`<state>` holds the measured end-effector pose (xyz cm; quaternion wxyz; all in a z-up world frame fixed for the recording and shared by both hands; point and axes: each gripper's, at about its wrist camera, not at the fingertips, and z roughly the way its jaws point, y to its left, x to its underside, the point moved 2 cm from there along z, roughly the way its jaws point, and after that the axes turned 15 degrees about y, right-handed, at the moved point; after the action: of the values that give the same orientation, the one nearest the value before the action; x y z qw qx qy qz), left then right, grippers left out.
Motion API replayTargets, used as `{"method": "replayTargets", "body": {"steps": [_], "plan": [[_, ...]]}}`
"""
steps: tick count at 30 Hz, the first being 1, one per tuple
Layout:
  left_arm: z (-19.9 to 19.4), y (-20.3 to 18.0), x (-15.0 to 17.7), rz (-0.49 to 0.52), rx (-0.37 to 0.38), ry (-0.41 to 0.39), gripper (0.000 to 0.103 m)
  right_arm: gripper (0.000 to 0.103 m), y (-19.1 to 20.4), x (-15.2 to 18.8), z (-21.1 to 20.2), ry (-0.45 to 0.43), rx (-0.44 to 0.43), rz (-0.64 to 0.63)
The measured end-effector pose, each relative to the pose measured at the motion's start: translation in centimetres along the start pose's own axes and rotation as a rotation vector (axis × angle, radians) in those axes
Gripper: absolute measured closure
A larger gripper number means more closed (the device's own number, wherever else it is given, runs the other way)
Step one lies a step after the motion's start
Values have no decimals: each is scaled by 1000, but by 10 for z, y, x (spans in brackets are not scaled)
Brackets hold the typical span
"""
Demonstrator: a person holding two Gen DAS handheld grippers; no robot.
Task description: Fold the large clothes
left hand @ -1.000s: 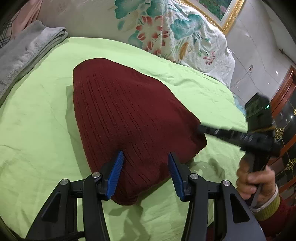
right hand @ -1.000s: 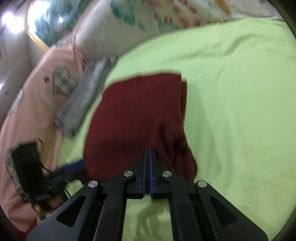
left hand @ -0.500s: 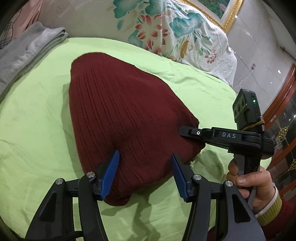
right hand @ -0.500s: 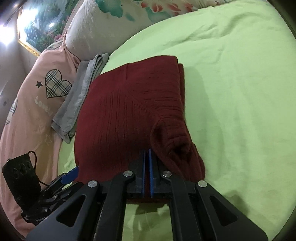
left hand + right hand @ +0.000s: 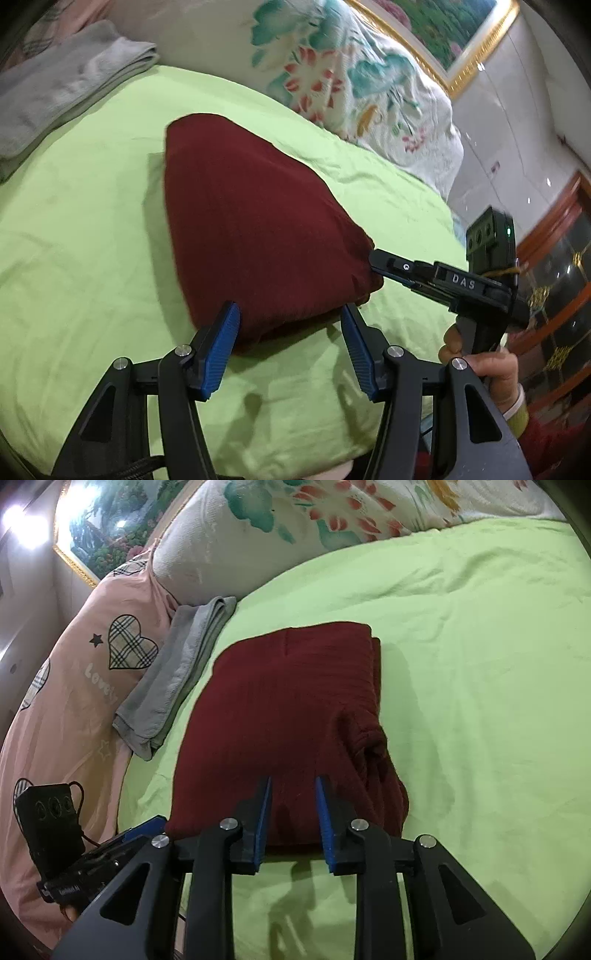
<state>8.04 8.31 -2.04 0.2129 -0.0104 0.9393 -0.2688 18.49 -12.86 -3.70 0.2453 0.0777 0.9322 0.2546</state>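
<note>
1. A dark red knit sweater (image 5: 284, 716) lies folded into a thick, roughly rectangular bundle on a bed covered with a light green sheet (image 5: 480, 686). One corner, nearest the right wrist camera on its right side, is bunched and puckered.
2. The right tongs (image 5: 293, 786) are parted, their blue pads on either side of the sweater's near edge, holding nothing. Whether the pads touch the knit cannot be told.
3. From the left wrist view, the right tongs (image 5: 376, 260) appear side-on, with their tip at the sweater's (image 5: 258, 229) right corner, and a hand (image 5: 480, 365) grips their handle.
4. The left tongs (image 5: 290, 317) are wide apart and grasp nothing; their blue pads stand at the sweater's near edge, over the sheet (image 5: 85, 240).
5. In the right wrist view, the left tongs show only in part at the lower left, just beside the sweater's near left corner.
6. A folded grey cloth (image 5: 177, 679) lies beside the sweater, apart from it, at the edge of the sheet.
7. A pink cover (image 5: 74, 686) with plaid hearts lies past the grey cloth.
8. A white floral pillow (image 5: 325, 66) rests at the head of the bed, below a gold-framed painting (image 5: 454, 33).
</note>
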Motion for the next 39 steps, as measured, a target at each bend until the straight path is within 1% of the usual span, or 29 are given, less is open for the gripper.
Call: {"method": "replayTargets", "body": {"steps": [1, 3, 6, 8, 10, 12, 14, 15, 17, 20, 22, 24, 25, 26, 28, 31, 33, 39], "plan": [[-4, 4, 2, -20, 1, -3, 46, 74, 1, 1, -2, -2, -1, -5], [-11, 9, 6, -45, -20, -13, 44, 70, 4, 3, -7, -6, 3, -22], [-17, 13, 11, -72, -106, -15, 43, 67, 12, 5, -11, -8, 21, -53], [-21, 15, 14, -82, -137, -17, 37, 65, 16, 7, -11, -5, 31, -67], [-23, 16, 16, -93, -173, -16, 35, 64, 18, 9, -11, -1, 37, -76], [-25, 17, 17, -97, -193, -14, 33, 63, 18, 12, -10, 7, 41, -81], [-26, 17, 18, -105, -210, -10, 28, 63, 17, 14, -10, 14, 49, -81], [-26, 18, 18, -112, -217, -10, 27, 62, 17, 16, -10, 15, 51, -83], [-27, 21, 19, -125, -214, -11, 26, 61, 17, 18, -9, 18, 55, -84], [-26, 23, 16, -134, -212, -9, 25, 60, 17, 16, -8, 22, 52, -88], [-25, 23, 12, -135, -230, -6, 25, 60, 20, 11, -7, 19, 52, -88], [-25, 18, 11, -132, -266, -8, 25, 59, 26, 9, -7, 12, 53, -95], [-26, 15, 10, -125, -296, -10, 25, 59, 29, 7, -7, 9, 56, -105], [-27, 12, 10, -115, -333, -11, 25, 57, 32, 7, -7, 7, 62, -115], [-28, 7, 8, -96, -398, -10, 25, 49, 36, 8, -6, 6, 76, -136], [-29, 4, 9, -81, -469, -6, 24, 45, 39, 12, -7, 5, 115, -159], [-31, 5, 11, -82, -489, -4, 23, 44, 37, 13, -8, 5, 131, -162], [-33, 10, 13, -95, -533, 3, 22, 37, 32, 7, -16, -9, 139, -152]]}}
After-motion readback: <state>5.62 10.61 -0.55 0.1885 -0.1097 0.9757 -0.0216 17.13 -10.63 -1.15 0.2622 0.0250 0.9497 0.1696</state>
